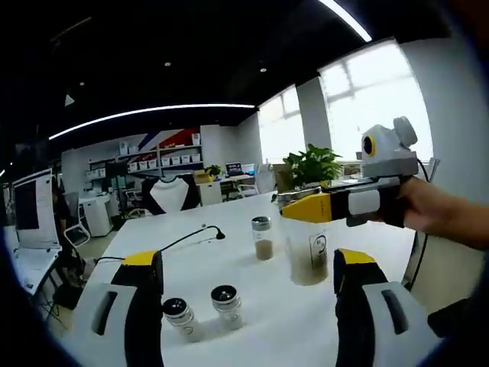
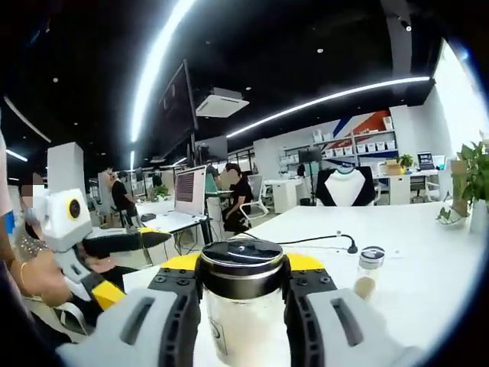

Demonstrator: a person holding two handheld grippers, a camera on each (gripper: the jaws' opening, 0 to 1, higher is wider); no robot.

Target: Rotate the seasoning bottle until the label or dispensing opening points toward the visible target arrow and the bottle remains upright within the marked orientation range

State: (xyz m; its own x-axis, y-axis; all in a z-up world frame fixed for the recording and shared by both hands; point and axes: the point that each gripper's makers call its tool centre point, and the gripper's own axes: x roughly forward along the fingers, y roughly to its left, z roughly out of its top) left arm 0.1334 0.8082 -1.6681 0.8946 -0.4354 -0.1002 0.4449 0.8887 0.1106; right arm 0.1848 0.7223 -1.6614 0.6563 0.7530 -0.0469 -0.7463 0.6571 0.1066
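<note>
Clear seasoning bottle [image 2: 243, 306], black-silver cap; yellow-tipped grey right hand-held gripper [image 2: 243, 284]; white table [image 2: 428, 252].

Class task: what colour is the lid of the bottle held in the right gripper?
Dark metallic lid, best seen in the right gripper view.

An open-plan office — long white table [image 1: 229, 252], desks with monitors [image 2: 189, 191], people [image 2: 237, 195] seated at work. Storage boxes line shelves [image 1: 164, 157] along the back wall, light strips [image 1: 153, 113] cross a dark ceiling — potted plants [image 1: 313, 164] by big windows [image 1: 367, 99].

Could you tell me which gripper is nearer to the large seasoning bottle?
Right. The right gripper is shut on the large seasoning bottle; the left gripper sits back from it, open.
</note>
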